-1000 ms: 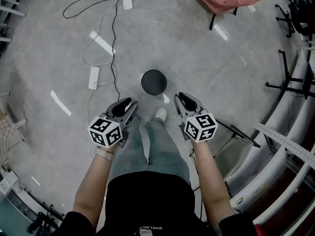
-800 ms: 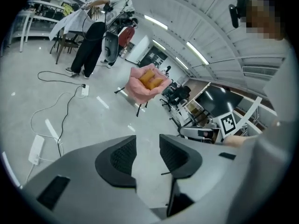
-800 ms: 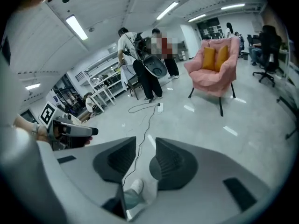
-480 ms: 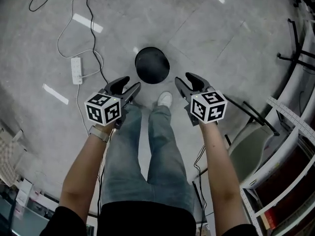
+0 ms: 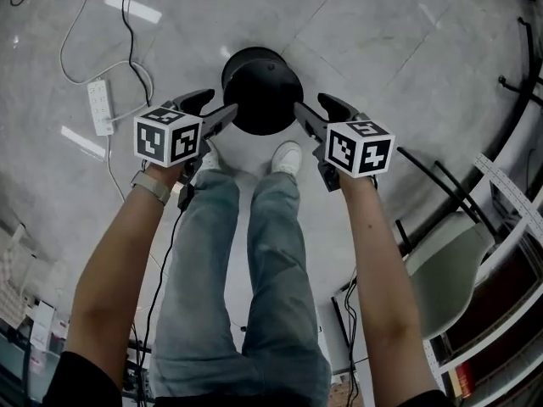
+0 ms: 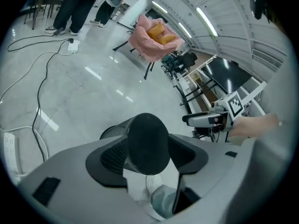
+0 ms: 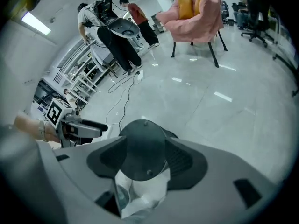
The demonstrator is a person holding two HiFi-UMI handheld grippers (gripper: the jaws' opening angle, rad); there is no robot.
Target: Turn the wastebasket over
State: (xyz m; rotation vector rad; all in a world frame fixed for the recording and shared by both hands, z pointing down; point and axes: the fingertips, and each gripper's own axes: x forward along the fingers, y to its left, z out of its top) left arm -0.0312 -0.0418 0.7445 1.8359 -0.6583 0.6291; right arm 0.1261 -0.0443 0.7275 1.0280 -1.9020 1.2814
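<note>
The black mesh wastebasket (image 5: 261, 90) stands on the grey floor with its closed round end up, just ahead of a person's white shoes (image 5: 287, 157). My left gripper (image 5: 216, 107) is at its left side and my right gripper (image 5: 312, 107) at its right, tips close to its edge. Both pairs of jaws have just been opening and stand open, and no pad presses on anything. In the left gripper view the wastebasket (image 6: 147, 141) lies ahead between the jaws, with the right gripper (image 6: 205, 119) beyond. The right gripper view shows the wastebasket (image 7: 142, 148) likewise, and the left gripper (image 7: 79, 127).
A white power strip (image 5: 99, 107) and its cables lie on the floor to the left. A pale chair (image 5: 441, 270) and black metal legs (image 5: 441, 185) stand at the right. Farther off are a pink armchair (image 7: 196, 8) and people (image 7: 135, 13) by equipment.
Both grippers have come down and forward to either side of the wastebasket, and their jaws stand wider. The wastebasket looks larger and nearer in the head view.
</note>
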